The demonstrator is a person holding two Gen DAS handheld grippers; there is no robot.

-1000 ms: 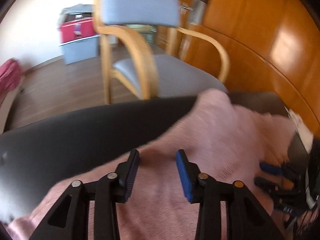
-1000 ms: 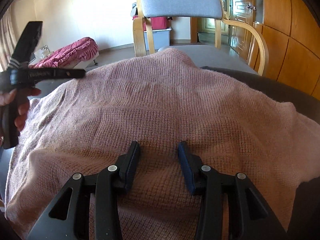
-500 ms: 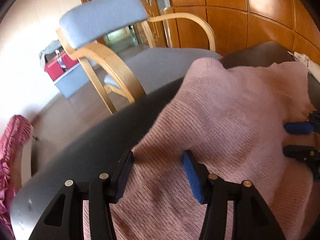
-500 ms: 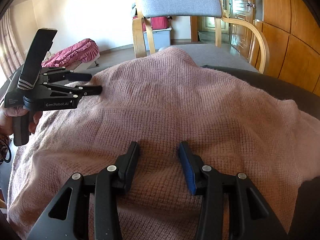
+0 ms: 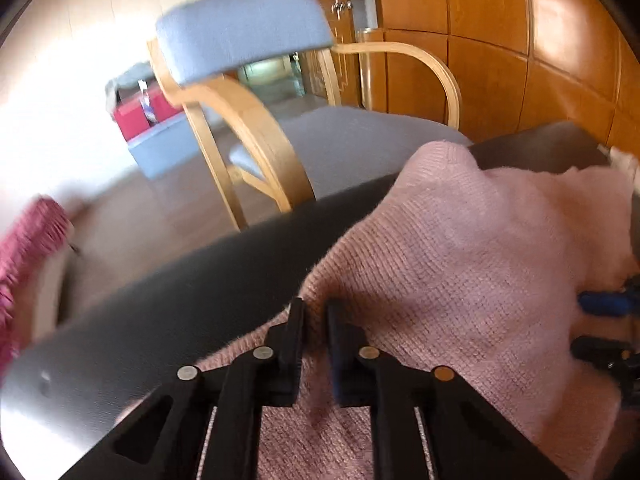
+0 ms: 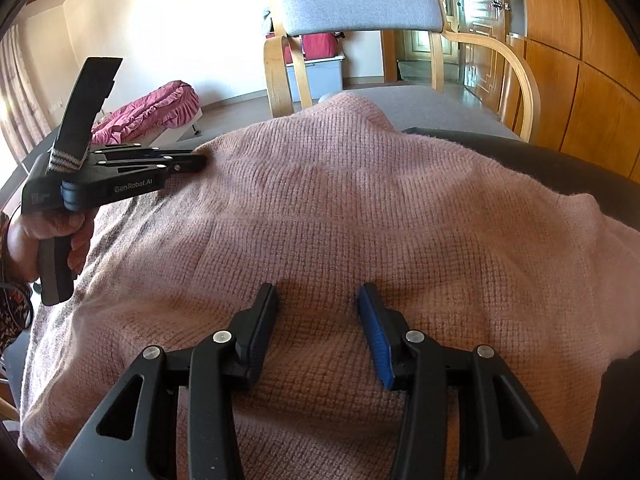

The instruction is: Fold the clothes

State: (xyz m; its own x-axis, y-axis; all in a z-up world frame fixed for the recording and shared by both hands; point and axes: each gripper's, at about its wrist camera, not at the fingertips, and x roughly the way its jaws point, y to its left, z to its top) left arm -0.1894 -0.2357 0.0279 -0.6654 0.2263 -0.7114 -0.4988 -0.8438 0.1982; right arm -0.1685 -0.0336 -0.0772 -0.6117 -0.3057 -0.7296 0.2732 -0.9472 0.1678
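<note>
- Pink knit sweater [image 6: 360,220] spread on dark surface [image 5: 160,300]; soft, floppy, stretchy.
- Left claw [image 5: 314,316] closing, pinching sweater's left edge.
- Right claw [image 6: 318,300] released, resting on knit; best grabbed at edges.

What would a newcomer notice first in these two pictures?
A pink knitted sweater spread over the dark table fills both views. The left claw is closing on a pinch of its edge, while the right claw rests open on its middle. Behind stands a grey-cushioned wooden armchair.
</note>
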